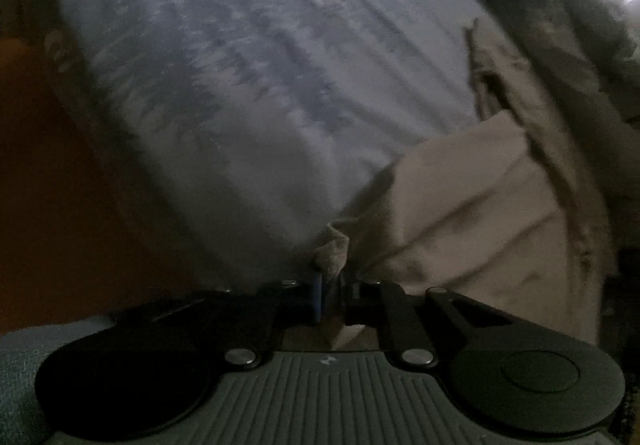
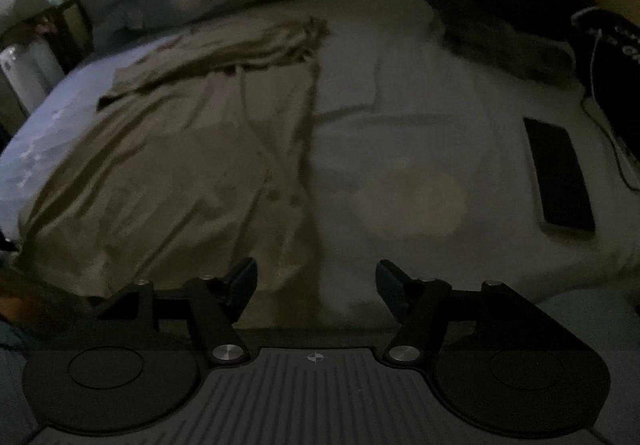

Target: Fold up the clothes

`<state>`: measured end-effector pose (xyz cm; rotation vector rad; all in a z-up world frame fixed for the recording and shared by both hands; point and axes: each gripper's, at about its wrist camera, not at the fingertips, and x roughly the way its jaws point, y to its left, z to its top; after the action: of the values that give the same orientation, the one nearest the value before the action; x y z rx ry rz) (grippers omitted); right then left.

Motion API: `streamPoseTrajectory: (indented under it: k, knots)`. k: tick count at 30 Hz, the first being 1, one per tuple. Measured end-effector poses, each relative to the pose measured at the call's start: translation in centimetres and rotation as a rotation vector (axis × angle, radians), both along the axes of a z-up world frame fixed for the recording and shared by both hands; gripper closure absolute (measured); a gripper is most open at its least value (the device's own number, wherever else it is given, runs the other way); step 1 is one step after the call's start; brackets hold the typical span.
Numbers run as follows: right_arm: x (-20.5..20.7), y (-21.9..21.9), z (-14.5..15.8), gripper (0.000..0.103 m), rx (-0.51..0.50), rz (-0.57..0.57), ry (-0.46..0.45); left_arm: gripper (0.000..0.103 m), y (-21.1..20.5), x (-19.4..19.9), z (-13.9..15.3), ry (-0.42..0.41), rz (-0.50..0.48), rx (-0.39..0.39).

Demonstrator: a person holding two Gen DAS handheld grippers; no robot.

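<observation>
Crumpled beige cotton garment point(image 2: 192, 165) lies spread on pale grey bedsheet point(image 2: 420, 117), ahead-left of right gripper point(image 2: 316, 281); its 2 jaws stand wide, nothing between them; left gripper point(image 1: 330, 285) pinched tight on a corner of the garment; black phone point(image 2: 560, 181) lies well right.

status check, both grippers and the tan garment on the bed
Left gripper shut on a corner of the tan cloth garment. Right gripper open, fingers empty, over the garment's near edge. Flat black phone lies on the pale bedsheet, clear of the garment.
</observation>
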<state>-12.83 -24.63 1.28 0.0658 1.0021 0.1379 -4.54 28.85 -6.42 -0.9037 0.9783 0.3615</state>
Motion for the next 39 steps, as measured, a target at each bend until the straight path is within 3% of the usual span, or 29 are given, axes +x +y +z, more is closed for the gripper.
streamPoseTrajectory:
  k: [4, 8, 13, 17, 19, 22, 23, 27, 39]
  knots:
    - [1.0, -0.4, -2.2, 0.034, -0.001, 0.052, 0.109, 0.094, -0.2, -0.1, 1.6, -0.073, -0.037, -0.012]
    - [2.2, 0.0, -3.3, 0.034, -0.002, 0.105, 0.123, 0.094, -0.2, 0.0, 2.2, -0.111, -0.064, -0.042]
    - [3.5, -0.1, -5.6, 0.034, 0.108, 0.087, 0.171, 0.095, 0.5, -0.4, 2.2, -0.159, -0.048, -0.088]
    - [4.2, 0.8, -7.0, 0.036, 0.132, 0.085, 0.178, 0.095, 0.6, -0.4, 2.4, -0.2, -0.032, -0.105]
    - [4.2, 1.6, -7.2, 0.048, 0.108, 0.1, 0.172, 0.095, 0.5, -0.1, 2.4, -0.218, -0.032, -0.114]
    - [4.0, 3.0, -7.7, 0.085, 0.038, 0.144, 0.171, 0.095, 0.5, -0.2, 2.6, -0.245, -0.018, -0.131]
    - [3.8, 3.3, -7.4, 0.096, 0.033, 0.161, 0.163, 0.095, 0.6, -0.4, 2.7, -0.257, -0.011, -0.138]
    - [3.0, 3.1, -5.2, 0.097, 0.076, 0.161, 0.119, 0.095, 0.9, -1.2, 3.5, -0.316, 0.011, -0.139]
    - [1.7, -0.2, 5.7, 0.097, 0.199, 0.18, -0.052, 0.095, 0.0, -5.0, 6.5, -0.436, 0.032, -0.199]
